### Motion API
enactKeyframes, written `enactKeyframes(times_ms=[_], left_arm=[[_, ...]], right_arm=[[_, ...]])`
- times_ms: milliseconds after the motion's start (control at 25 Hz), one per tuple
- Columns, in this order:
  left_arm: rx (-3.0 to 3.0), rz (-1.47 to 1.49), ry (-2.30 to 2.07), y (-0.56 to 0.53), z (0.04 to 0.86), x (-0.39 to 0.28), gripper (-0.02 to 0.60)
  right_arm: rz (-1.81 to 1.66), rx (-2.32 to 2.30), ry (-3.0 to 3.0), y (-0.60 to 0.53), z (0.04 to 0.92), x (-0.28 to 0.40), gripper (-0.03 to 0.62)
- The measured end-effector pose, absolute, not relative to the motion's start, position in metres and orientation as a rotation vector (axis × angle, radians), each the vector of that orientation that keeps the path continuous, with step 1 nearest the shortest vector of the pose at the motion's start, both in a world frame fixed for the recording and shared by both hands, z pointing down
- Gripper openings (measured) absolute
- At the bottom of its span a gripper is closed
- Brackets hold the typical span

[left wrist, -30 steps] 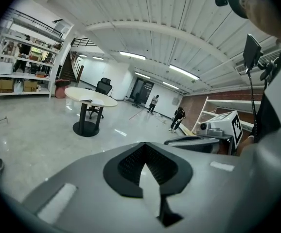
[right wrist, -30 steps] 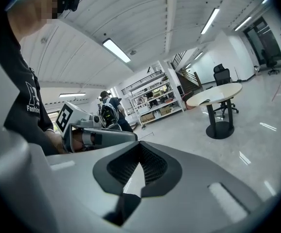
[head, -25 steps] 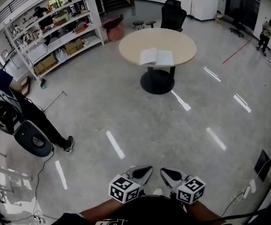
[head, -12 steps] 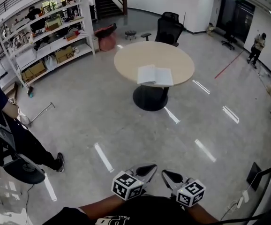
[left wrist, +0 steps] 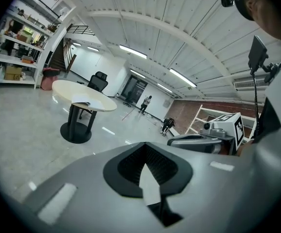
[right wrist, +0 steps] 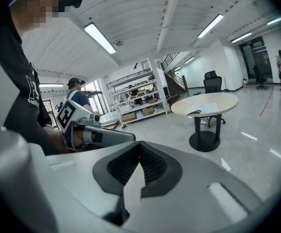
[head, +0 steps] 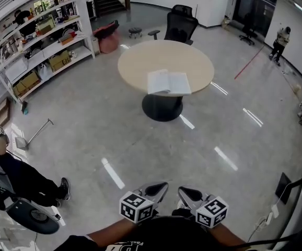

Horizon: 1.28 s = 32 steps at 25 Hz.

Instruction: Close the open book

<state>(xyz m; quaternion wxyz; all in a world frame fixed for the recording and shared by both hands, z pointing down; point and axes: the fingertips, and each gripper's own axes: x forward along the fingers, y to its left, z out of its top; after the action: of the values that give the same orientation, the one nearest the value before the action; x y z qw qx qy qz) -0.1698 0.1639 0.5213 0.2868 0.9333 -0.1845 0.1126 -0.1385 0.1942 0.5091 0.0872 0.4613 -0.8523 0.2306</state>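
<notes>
The white open book [head: 169, 82] lies flat, pages up, on the round pale wooden desk [head: 140, 61], which sits lower and nearer in the head view than a second ago. Its print is too small to read. Well short of it, the grey left gripper [head: 159, 189] and right gripper [head: 188, 194] are both pressed together and empty, above the glossy grey floor [head: 114, 124].
</notes>
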Motion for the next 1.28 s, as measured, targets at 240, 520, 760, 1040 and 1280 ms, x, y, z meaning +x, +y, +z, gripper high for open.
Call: enactKeyframes(times_ms=[240,520,760,1040,1280], left_arm=[[2.477,0.329,-0.555,0.113,0.521,-0.139,0.008],[2.447,0.318,-0.653,0.064,0.511,-0.061,0.006],[2.464,0.365,-0.684,0.048,0.516,0.013,0.008],[2.45,0.411,-0.752,0.021,0.515,0.03,0.008],[2.47,0.424,-0.688,-0.029,0.52,0.04,0.008]], right_arm=[[0.715,1.325,-2.588,0.145,0.508,-0.106,0.008],[0.73,1.212,-2.658,0.091,0.496,-0.029,0.008],[0.789,1.135,-2.694,0.067,0.502,0.031,0.008],[0.857,1.123,-2.739,0.041,0.506,0.06,0.008],[0.861,1.202,-2.713,-0.008,0.512,0.07,0.008]])
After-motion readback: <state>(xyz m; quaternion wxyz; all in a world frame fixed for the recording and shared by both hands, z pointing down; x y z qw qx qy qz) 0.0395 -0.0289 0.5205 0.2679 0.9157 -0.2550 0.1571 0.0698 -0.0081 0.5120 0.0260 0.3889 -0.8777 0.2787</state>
